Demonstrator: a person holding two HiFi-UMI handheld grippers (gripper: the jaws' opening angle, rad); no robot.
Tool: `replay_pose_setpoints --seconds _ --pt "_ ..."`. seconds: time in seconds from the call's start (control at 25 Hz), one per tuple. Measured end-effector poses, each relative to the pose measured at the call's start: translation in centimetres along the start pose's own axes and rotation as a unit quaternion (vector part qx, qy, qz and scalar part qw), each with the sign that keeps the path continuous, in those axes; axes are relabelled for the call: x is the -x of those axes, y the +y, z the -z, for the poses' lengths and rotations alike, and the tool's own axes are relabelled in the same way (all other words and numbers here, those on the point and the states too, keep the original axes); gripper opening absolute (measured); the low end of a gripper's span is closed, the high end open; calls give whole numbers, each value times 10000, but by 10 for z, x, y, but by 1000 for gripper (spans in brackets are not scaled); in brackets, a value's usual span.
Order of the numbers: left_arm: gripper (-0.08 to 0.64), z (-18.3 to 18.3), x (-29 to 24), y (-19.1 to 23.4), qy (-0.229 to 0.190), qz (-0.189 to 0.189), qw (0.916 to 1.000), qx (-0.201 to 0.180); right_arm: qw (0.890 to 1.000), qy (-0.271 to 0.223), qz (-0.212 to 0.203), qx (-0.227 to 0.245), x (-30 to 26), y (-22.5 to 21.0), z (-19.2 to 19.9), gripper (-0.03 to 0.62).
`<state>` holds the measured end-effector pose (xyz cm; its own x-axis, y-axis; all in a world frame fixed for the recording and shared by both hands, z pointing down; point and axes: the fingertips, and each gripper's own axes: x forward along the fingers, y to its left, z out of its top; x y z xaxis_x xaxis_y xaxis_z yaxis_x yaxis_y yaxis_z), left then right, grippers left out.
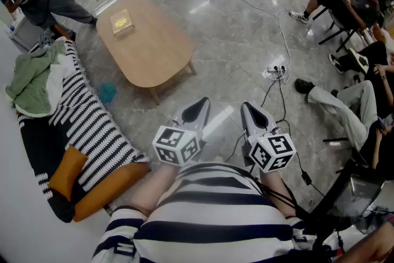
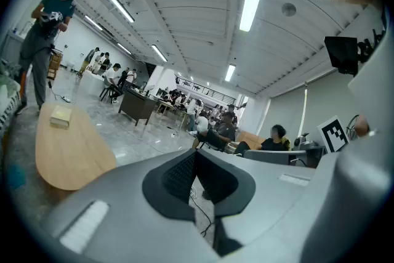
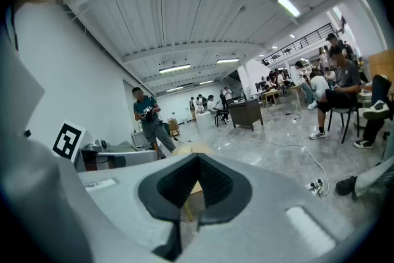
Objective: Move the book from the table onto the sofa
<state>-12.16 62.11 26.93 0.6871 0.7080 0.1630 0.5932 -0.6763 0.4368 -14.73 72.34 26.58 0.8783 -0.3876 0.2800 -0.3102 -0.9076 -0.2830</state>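
Sitting at the head view's left: sofa (image 1: pixel 92 129), with the table (image 1: pixel 154 49) just beside it and the book (image 1: pixel 121 21) on the table's far end. Left gripper (image 1: pixel 198 106) and right gripper (image 1: pixel 252 111) are both clenched on nothing, well apart from the book.

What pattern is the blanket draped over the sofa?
The blanket has black and white stripes, seen best in the head view.
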Motion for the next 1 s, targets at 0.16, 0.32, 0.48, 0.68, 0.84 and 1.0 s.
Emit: replay_pose_setpoints --seconds 0.16,0.32,0.48,0.68,0.84,1.0 --pt "-3 -6 -1 7 -12 -42 10000 -41 10000 -16 -27 -12 -7 1 -3 -5" --pt "-3 -10 -2 15 -2 5 10000 -58 10000 -17 39 -3 -13 4 -3 -5" --pt "-3 -13 -3 26 46 97 9999 -42 9999 -12 148 -70 -25 6 -5 -5" --pt "-3 -19 -6 49 138 211 9996 99 9995 -45 272 -182 -48 9 -9 -5" --pt "-3 -22 -6 74 260 219 9994 4 9990 -76 386 -226 -69 13 -11 -5" --pt "-3 -27 -6 96 288 178 9994 36 9985 -85 501 -222 -83 19 -14 -5"
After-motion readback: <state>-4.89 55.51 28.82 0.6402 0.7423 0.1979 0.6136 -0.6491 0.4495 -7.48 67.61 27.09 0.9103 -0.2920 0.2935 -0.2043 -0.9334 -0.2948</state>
